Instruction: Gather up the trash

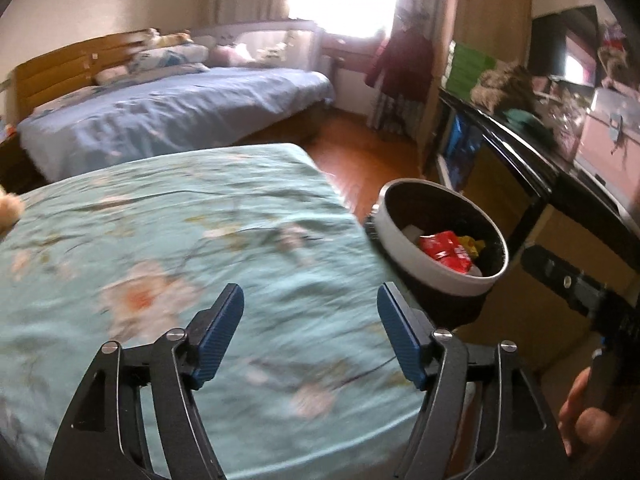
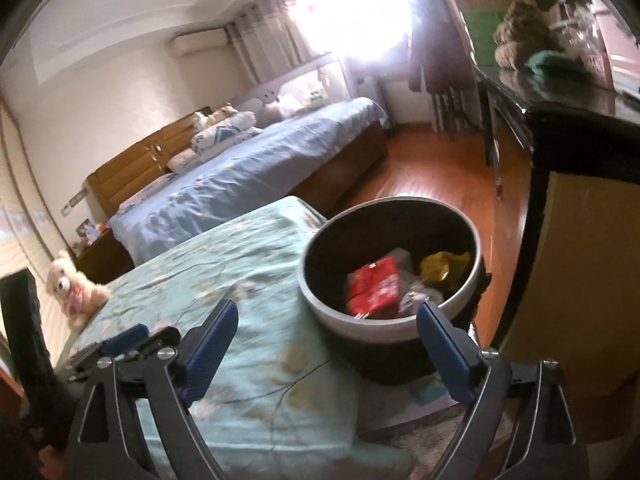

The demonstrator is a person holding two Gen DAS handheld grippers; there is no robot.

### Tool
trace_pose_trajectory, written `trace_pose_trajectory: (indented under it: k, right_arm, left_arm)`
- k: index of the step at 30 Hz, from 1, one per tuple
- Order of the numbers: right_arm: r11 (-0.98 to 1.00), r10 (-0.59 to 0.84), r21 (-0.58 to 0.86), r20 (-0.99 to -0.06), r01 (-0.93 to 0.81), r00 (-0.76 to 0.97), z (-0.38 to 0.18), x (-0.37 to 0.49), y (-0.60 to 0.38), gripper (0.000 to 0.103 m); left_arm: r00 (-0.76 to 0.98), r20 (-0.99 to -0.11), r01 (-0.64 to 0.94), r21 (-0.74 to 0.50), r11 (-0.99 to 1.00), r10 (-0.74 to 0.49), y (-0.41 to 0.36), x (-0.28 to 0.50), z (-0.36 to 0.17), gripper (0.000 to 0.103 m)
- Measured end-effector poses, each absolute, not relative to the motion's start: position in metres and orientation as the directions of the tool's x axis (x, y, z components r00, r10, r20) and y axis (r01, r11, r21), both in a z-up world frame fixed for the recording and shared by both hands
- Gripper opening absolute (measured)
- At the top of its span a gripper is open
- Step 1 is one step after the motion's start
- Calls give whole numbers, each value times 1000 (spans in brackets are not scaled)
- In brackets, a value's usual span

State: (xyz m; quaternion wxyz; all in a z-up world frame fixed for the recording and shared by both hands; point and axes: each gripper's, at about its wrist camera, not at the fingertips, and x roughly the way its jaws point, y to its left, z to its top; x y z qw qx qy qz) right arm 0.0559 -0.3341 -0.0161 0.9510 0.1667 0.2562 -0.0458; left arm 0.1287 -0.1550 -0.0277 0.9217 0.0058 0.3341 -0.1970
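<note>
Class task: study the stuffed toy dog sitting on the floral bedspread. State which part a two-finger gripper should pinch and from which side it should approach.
Pinch the stuffed toy dog across its narrow pink-clad torso, coming from above and in front. It sits upright facing the room, its head is wider than the body, and the bedspread around it looks free, though blur hides details.

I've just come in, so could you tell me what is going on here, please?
A person is clearing trash in a bedroom with two handheld grippers. Both the left gripper and right gripper are open and empty. The trash bin beside the teal floral bed already holds a red packet and a yellow wrapper.
</note>
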Motion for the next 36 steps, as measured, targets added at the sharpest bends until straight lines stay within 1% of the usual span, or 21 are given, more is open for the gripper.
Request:
trace_pose_trajectory:
  k: [5,10,12,13,14,16,19,29,36]
  right_arm:
    - [963,-19,229,-463,140,886,-15,39,-305,94]
    - [974,-5,203,-427,101,904,-2,31,-286,96]
    - [980,-17,176,-397,94,918,7,24,-277,100]
    - [982,-23,165,-379,92,925,12,22,-274,103]
    - [984,-28,154,-355,88,934,17,19,-271,103]
    - [989,-35,125,-313,77,949,24,14,-264,103]
    - [992,-50,99,-301,83,952,24,16,-256,103]
    - [993,-73,68,-305,98,950,-2,22,-246,103]
    - [993,-62,78,-308,90,949,-10,23,-245,103]
  left_arm:
    - [753,-577,308,-116,944,-317,-119,104,-24,78]
    - [806,-526,261,-94,961,-270,-96,82,-13,81]
    - [832,-495,241,-86,967,-252,-88,73,-4,85]
    - [850,-468,229,-79,970,-239,-85,68,2,90]
    - [865,-446,220,-73,973,-229,-83,64,6,97]
    - [901,-390,187,-49,981,-191,-80,54,14,103]
    - [921,-355,167,-10,986,-160,-80,48,15,103]
    - [927,-359,129,27,991,-111,-76,46,-1,103]
    - [934,-346,106,46,993,-84,-76,43,-3,103]
